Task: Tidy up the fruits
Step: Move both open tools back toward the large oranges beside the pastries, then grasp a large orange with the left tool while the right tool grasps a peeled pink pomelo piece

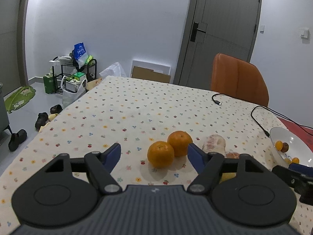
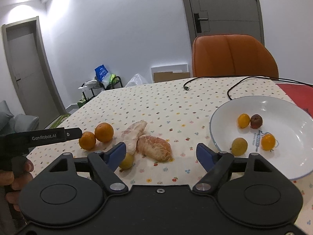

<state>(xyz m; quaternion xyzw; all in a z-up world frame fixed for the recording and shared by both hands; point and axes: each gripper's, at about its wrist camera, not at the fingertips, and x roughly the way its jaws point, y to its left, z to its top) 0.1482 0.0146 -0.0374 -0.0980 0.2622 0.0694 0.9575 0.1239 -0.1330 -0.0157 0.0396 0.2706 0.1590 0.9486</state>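
Your left tool (image 1: 154, 152) stands wide with nothing between its blue pads, and the nearer orange (image 1: 160, 154) sits on the counter (image 1: 137, 105) just ahead of it, touching the farther orange (image 1: 180, 143). Both look firm and round, likely to roll, so take one across its widest part and close gently enough not to bruise it. Your right tool (image 2: 161, 152) is equally wide and empty. In front of it lie two peeled pomelo pieces (image 2: 154, 146), probably soft and easily torn; grip those across the thick middle, lightly. A small yellow fruit (image 2: 127, 160) rests by its left pad. The white plate (image 2: 293, 168) to the right already holds four small fruits (image 2: 239, 146), light and probably slippery.
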